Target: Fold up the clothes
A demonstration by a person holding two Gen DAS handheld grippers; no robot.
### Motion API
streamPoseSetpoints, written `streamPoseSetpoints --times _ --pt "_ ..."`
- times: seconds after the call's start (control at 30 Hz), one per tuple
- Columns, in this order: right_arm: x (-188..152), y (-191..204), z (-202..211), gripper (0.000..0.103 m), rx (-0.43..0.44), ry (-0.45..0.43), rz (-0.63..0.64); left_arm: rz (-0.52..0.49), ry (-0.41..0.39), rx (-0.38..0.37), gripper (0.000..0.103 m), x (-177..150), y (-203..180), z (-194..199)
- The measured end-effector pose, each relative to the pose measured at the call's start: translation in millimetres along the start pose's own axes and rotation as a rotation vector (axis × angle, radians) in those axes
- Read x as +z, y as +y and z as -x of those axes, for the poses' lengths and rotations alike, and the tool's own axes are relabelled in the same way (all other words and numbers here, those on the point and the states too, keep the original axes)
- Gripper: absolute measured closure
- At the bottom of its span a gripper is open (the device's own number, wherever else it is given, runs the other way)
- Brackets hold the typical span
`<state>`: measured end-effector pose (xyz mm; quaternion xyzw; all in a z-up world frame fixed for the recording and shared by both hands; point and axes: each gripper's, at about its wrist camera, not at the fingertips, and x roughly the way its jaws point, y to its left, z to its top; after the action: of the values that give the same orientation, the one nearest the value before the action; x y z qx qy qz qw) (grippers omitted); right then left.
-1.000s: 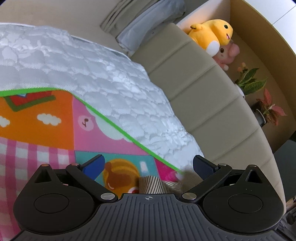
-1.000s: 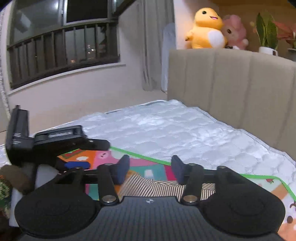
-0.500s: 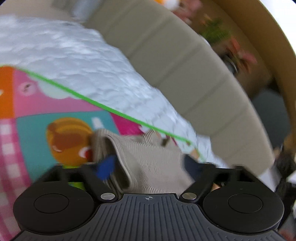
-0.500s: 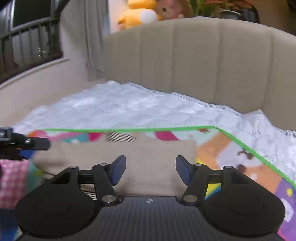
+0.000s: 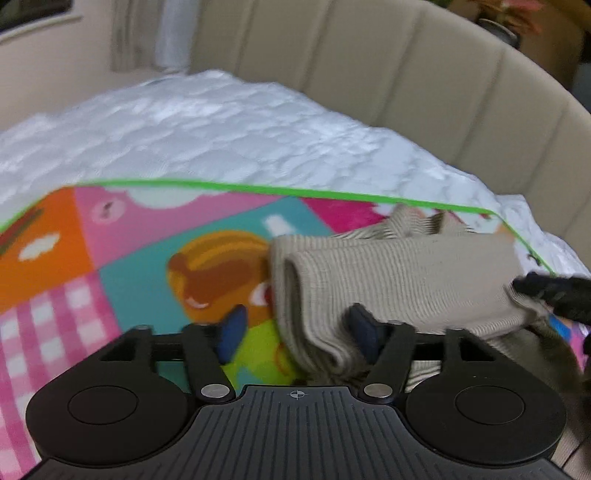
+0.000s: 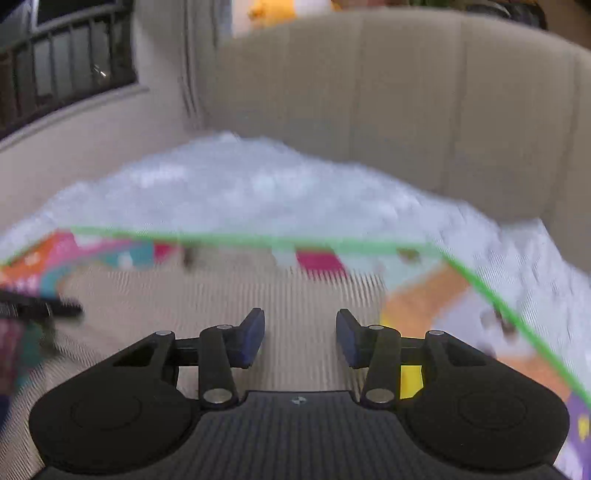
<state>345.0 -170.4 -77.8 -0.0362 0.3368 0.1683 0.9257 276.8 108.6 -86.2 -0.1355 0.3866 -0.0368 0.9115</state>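
A beige ribbed garment [image 5: 399, 269] lies folded on a colourful play mat [image 5: 122, 251] on the bed. In the left wrist view my left gripper [image 5: 297, 330] is open, its jaws astride the garment's near left folded corner, with the right finger [image 5: 364, 328] against the cloth. In the right wrist view the garment [image 6: 221, 295] spreads wide and blurred under my right gripper [image 6: 300, 339], which is open and empty just above it. The right gripper's tip shows at the right edge of the left wrist view [image 5: 554, 288], at the garment's right end.
A white quilted mattress [image 5: 221, 140] lies beyond the mat's green edge. A beige padded headboard [image 5: 424, 74] curves around the back and right. A window with a railing [image 6: 62, 70] is at the far left. Plush toys [image 6: 273, 7] sit on the headboard ledge.
Both views have swung over the mat. The left gripper's jaws have narrowed around the folded corner. The right gripper has come lower and closer over the garment, still open.
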Motion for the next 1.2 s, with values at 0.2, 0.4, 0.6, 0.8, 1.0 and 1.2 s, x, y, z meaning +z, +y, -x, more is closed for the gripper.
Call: streamPoseSetpoints --times 0.2,0.4,0.6,0.8,1.0,1.2 --pt "44 16 -69 0.06 0.032 0.061 -0.015 0.171 -0.016 -0.069 0.031 6 28 3" --pt "39 18 -59 0.096 0.047 0.018 0.024 0.396 -0.09 -0.133 0.022 7 63 13" --pt "29 -2 78 0.098 0.166 -0.109 0.002 0.614 -0.123 -0.308 0.015 4 77 28" --pt "-31 -3 152 0.099 0.2 -0.035 0.011 0.592 -0.168 -0.347 0.007 8 48 77" --pt "-82 -5 182 0.096 0.227 0.068 0.03 0.478 -0.068 -0.354 0.004 -8 8 115" --pt "-80 -40 216 0.046 0.208 -0.005 -0.066 0.394 0.093 -0.289 0.004 -30 -11 123"
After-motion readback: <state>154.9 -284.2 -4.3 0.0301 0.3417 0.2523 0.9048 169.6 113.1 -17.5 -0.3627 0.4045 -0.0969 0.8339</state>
